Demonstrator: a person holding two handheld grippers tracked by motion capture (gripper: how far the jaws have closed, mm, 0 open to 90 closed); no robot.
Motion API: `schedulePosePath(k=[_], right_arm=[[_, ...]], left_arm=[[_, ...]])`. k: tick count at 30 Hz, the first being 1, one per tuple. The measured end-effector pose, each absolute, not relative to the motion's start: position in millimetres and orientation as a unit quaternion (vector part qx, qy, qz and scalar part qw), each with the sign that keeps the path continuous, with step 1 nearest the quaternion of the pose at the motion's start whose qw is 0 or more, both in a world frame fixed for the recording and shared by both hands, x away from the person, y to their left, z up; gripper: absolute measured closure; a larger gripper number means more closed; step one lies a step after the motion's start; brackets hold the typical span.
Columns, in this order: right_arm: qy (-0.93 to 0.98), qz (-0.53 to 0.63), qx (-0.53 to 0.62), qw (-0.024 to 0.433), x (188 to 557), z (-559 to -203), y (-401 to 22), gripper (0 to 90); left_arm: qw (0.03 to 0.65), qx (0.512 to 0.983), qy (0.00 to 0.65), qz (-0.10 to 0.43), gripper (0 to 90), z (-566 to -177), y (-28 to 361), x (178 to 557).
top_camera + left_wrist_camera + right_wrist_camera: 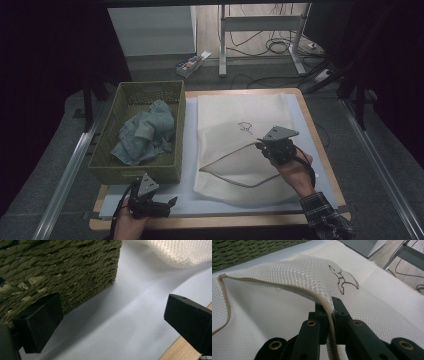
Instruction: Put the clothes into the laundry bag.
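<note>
A cream mesh laundry bag (235, 125) with a small dark embroidered mark (343, 280) lies flat on the white mat. My right gripper (261, 145) is shut on the bag's upper zipper edge (329, 315) and holds that layer lifted off the lower one, so the mouth gapes towards the left. A woven green basket (115, 170) at the left holds crumpled blue-grey cloth (145, 132). My left gripper (170, 202) rests open near the table's front edge beside the basket's near corner (75, 272), with nothing between its jaws.
The white mat (190, 150) covers a wooden table (320, 145). Beyond the table are a desk frame with cables (265, 40) and a small box on the floor (192, 62). Metal rails run along both sides of the table.
</note>
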State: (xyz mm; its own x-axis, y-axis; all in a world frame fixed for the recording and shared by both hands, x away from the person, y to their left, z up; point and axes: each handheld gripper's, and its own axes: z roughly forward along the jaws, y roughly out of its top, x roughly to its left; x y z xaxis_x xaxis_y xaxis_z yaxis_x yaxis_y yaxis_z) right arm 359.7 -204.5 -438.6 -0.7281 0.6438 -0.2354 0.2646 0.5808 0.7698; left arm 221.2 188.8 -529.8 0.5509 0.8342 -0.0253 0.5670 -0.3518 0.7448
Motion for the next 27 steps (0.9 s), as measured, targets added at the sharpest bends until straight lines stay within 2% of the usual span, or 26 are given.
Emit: schedulePosePath(k=[27], right_arm=[[0.826, 0.431, 0.262, 0.251, 368, -390, -191, 83.8]], left_arm=[[0.365, 0.801, 0.438, 0.184, 2.0, -529, 189, 221]])
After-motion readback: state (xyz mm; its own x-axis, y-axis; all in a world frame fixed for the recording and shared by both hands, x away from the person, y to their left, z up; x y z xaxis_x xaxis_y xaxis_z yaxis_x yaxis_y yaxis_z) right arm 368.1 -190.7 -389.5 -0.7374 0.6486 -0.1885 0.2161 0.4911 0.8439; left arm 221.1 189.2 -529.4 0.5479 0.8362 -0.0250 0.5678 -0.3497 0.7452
